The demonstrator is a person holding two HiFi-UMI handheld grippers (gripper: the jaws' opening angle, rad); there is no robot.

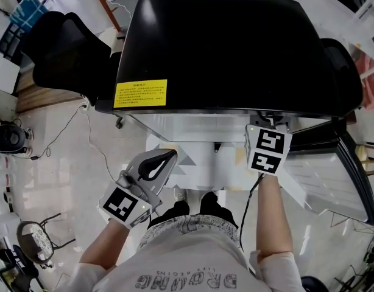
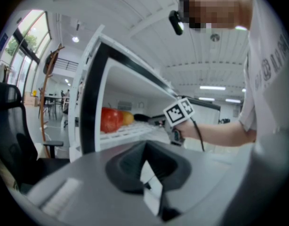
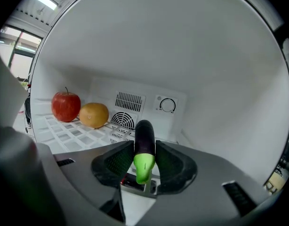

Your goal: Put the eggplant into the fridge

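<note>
The fridge has a glossy black top that mirrors the ceiling lights and a paper-like yellow label. Inside it are smooth white plastic walls and a white plastic grid shelf. The eggplant has slick, shiny dark skin and a duller green cap, the apple is waxy-glossy and the orange is finely dimpled. The right gripper is matt grey plastic, its dark fingers faced with what looks like ribbed rubber.
</note>
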